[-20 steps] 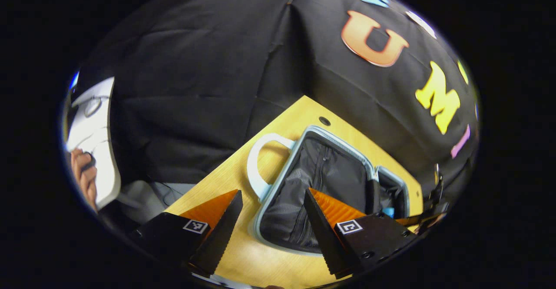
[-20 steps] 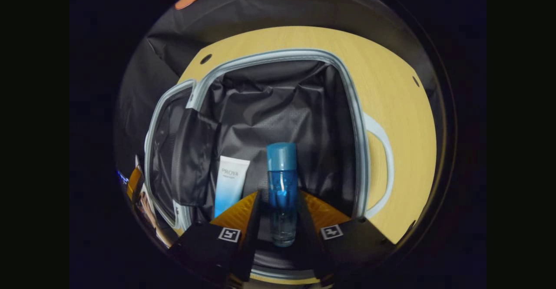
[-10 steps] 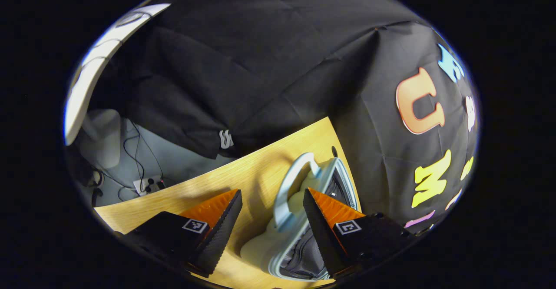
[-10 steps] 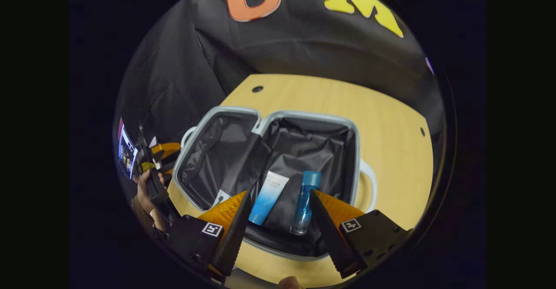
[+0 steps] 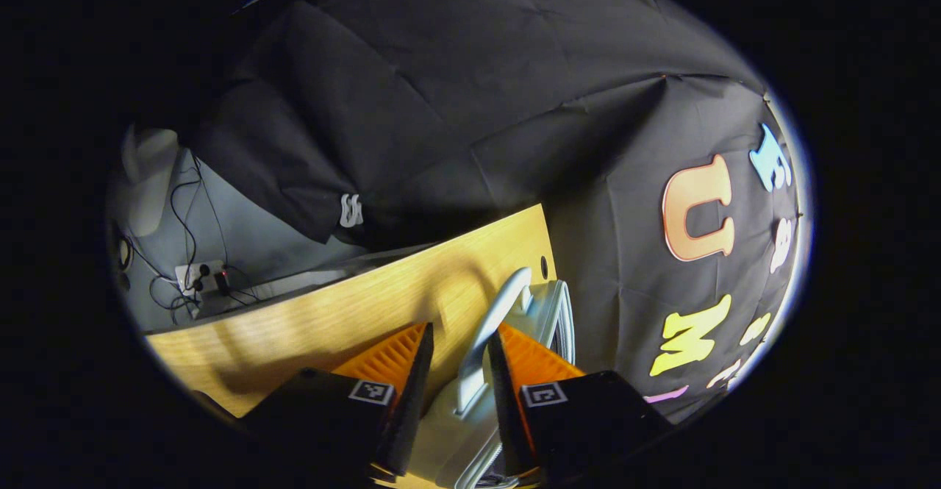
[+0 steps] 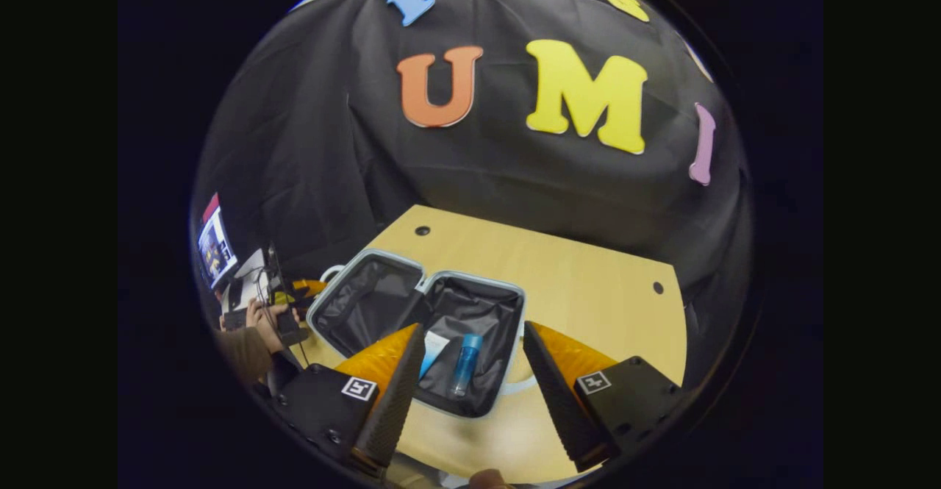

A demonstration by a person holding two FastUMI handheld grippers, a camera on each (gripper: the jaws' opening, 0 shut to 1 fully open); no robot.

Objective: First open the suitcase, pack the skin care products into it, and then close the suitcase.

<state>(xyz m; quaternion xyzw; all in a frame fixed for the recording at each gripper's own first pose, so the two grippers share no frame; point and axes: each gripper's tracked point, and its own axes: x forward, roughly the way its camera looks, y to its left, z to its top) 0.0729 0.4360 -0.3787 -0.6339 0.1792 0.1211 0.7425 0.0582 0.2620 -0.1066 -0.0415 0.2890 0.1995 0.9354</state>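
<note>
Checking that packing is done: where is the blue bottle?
In the right gripper view, the blue bottle lies inside the open suitcase, in its right half, beside the white tube.

No legible text, brand or number is present. Printing on the white tube (image 6: 434, 343) inside the suitcase (image 6: 423, 331) is too small to read. Each gripper finger carries a square black-and-white marker pattern, without readable characters.

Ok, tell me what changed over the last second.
The right gripper let go of the blue bottle, opened and drew back from the open pale-blue suitcase. The left gripper swung round to the suitcase's white handle and narrowed its jaws around it. The white-and-blue tube and the suitcase stayed put.
</note>
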